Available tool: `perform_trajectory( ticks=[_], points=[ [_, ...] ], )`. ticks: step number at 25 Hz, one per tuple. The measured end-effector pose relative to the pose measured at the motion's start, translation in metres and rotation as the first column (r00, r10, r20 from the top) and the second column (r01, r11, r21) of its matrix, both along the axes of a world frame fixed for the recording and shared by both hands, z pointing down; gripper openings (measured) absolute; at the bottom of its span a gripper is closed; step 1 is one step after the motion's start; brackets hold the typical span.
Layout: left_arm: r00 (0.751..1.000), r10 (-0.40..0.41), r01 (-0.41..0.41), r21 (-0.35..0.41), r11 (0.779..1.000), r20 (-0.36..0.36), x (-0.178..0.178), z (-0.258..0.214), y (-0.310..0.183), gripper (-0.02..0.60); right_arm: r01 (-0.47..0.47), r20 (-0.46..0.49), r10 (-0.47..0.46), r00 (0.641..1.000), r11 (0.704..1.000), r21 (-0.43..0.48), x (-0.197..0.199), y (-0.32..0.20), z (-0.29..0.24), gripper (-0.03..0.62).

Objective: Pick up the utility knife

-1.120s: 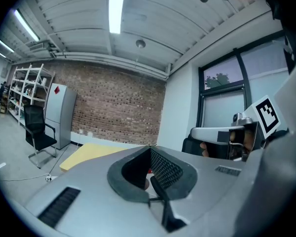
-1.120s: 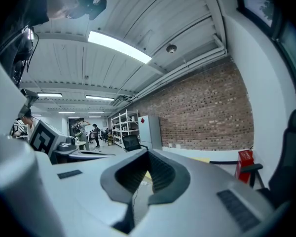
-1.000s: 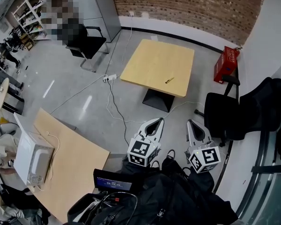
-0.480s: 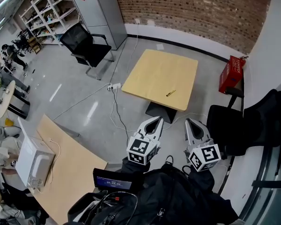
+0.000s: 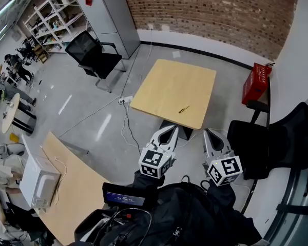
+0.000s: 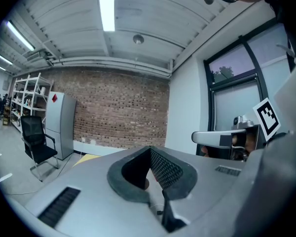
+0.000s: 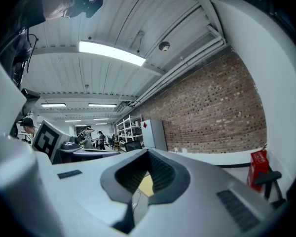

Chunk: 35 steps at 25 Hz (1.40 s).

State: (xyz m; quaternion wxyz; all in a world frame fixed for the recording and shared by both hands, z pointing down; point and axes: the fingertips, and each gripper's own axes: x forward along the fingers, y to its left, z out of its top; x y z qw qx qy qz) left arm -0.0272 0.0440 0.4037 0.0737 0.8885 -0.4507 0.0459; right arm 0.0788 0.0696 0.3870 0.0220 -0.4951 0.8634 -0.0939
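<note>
Left claw (image 5: pixel 172 131) and right claw (image 5: pixel 209 133) are each closed tip to tip, gripping nothing. The slim dark utility knife (image 5: pixel 183 109) lies well ahead on the square pale-wood surface (image 5: pixel 161 88). This looks like the approach step. Next: move closer, part one claw, straddle the handle.

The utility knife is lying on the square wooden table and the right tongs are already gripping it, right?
Not quite. The utility knife does lie on the square wooden table, but the right tongs are not gripping it: the head view shows them well short of the table, with nothing between their jaws.
</note>
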Motion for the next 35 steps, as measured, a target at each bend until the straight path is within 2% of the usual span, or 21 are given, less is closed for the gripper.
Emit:
perform_trajectory(
  ticks=[5, 12, 20, 35],
  points=[
    [1.0, -0.003, 0.003, 0.001, 1.0, 0.019, 0.014, 0.005, -0.015, -0.002, -0.021, 0.018, 0.021, 1.0, 1.0, -0.015, 0.023, -0.016, 0.008, 0.005],
    [0.999, -0.022, 0.023, -0.018, 1.0, 0.036, 0.013, 0.012, -0.034, -0.002, -0.009, 0.031, 0.011, 0.999, 0.999, -0.047, 0.024, -0.032, 0.018, 0.005],
    [1.0, -0.015, 0.016, -0.043, 0.999, 0.018, -0.001, 0.026, -0.069, -0.002, -0.014, 0.012, 0.015, 1.0, 0.997, -0.069, 0.006, -0.064, 0.029, 0.005],
    [0.998, 0.064, -0.065, -0.072, 0.995, -0.013, -0.032, 0.037, -0.186, -0.002, -0.052, -0.04, 0.049, 0.998, 0.995, -0.082, -0.043, -0.178, 0.028, 0.005]
  ],
)
